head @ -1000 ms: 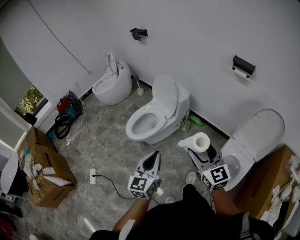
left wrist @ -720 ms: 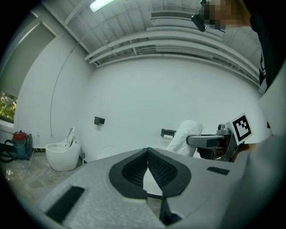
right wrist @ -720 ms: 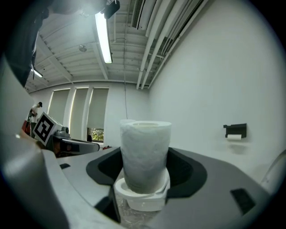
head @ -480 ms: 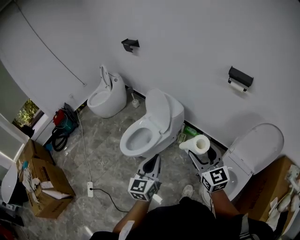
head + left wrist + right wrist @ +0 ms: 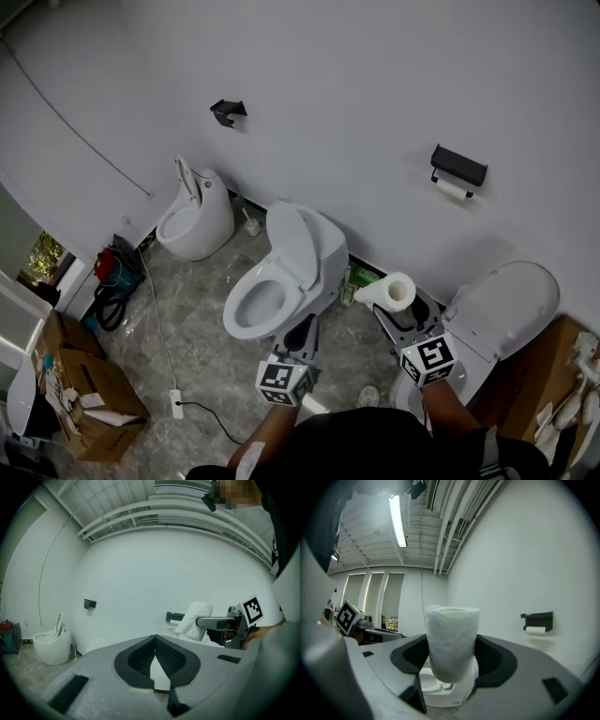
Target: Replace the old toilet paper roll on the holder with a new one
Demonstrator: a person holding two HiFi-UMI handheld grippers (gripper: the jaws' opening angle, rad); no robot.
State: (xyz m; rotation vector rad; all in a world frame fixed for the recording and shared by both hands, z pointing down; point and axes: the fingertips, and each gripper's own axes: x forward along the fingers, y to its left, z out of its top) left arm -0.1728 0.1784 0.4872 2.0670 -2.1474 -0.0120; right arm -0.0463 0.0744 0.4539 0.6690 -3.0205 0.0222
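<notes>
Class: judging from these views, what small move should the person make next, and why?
Probably step closer to the wall holder and reach the shut, empty left hand-held gripper toward the old roll on it: the right hand-held gripper grips the new roll, and the holder is some way off.

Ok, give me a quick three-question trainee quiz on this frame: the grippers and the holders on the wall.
1. True or false: the left gripper is shut with nothing between its jaws.
2. What does the right gripper hold? A) a white paper roll B) a toilet brush C) nothing
3. In the head view, on which side of the picture is the wall holder that carries a small roll?

Key: 1 true. 2 A, the roll stands upright between the jaws. 3 the right side.
</notes>
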